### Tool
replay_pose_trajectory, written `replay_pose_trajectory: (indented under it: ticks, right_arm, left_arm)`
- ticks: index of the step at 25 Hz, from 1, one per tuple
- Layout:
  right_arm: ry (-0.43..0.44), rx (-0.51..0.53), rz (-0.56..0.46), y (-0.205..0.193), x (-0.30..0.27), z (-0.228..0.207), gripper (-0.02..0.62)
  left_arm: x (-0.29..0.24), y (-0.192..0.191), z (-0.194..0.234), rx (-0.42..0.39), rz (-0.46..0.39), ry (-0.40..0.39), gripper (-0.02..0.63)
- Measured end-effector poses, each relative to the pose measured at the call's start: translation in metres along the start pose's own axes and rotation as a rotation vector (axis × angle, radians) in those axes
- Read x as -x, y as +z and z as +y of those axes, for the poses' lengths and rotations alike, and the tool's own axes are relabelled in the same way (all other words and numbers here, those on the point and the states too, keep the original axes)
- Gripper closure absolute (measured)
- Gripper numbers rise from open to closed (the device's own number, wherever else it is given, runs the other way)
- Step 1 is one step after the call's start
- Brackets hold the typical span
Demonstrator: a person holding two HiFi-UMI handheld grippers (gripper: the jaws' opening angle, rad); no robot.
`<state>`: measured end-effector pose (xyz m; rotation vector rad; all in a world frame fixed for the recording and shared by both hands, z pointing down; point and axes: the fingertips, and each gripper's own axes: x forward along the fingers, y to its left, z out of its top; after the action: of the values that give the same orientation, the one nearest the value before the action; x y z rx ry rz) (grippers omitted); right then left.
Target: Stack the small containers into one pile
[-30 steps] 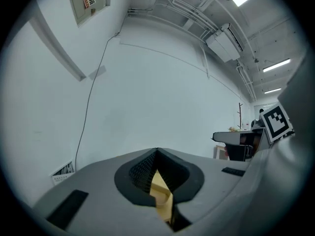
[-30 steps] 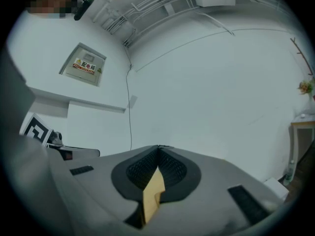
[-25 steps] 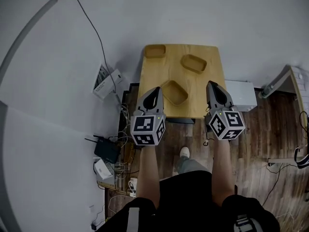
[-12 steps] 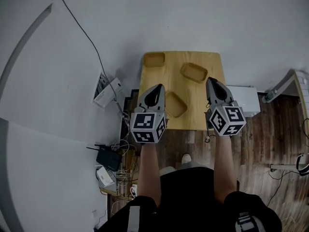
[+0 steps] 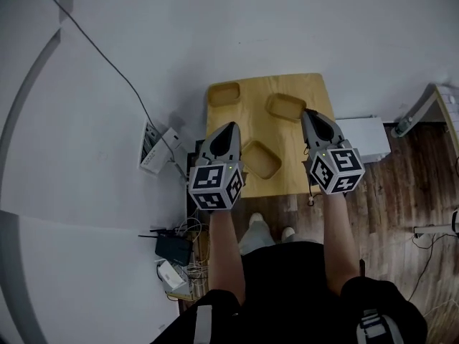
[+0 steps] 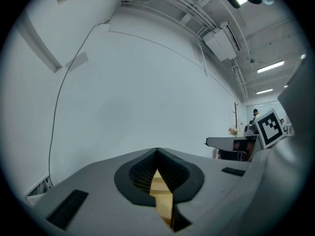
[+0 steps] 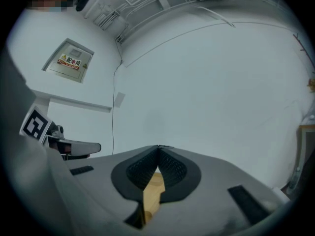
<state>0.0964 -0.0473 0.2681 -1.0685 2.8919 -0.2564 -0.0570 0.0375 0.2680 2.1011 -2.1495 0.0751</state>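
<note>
Three small containers [image 5: 224, 94] [image 5: 287, 107] [image 5: 261, 159] sit apart; left gripper [image 5: 229, 125] and right gripper [image 5: 307, 112] fingers closed, empty.

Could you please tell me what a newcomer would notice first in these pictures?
The left gripper and the right gripper, each patterned with black-and-white squares, stand out, both shut and empty above a small wooden table. Three wooden containers lie apart on it: one at the far left corner, one toward the far right, one near the middle.
</note>
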Motion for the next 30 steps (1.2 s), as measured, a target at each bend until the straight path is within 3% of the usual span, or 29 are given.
replay_pose_trajectory:
  ticks: [7, 15, 21, 30]
  right_arm:
    - [-0.084, -0.016, -0.013, 0.006, -0.023, -0.011, 0.589]
    - [-0.169, -0.067, 0.009, -0.030, -0.058, 0.002, 0.589]
    - [-0.245, -0.108, 0.066, -0.074, -0.070, 0.001, 0.589]
    - [-0.416, -0.189, 0.169, -0.145, -0.046, -0.022, 0.589]
  left_arm:
    - [-0.036, 0.002, 0.021, -0.001, 0.034, -0.075, 0.594]
    - [-0.065, -0.028, 0.048, -0.072, 0.141, -0.201, 0.594]
    - [-0.091, -0.068, 0.065, -0.073, 0.226, -0.274, 0.594]
    - [-0.106, -0.148, 0.048, -0.062, 0.397, -0.398, 0.583]
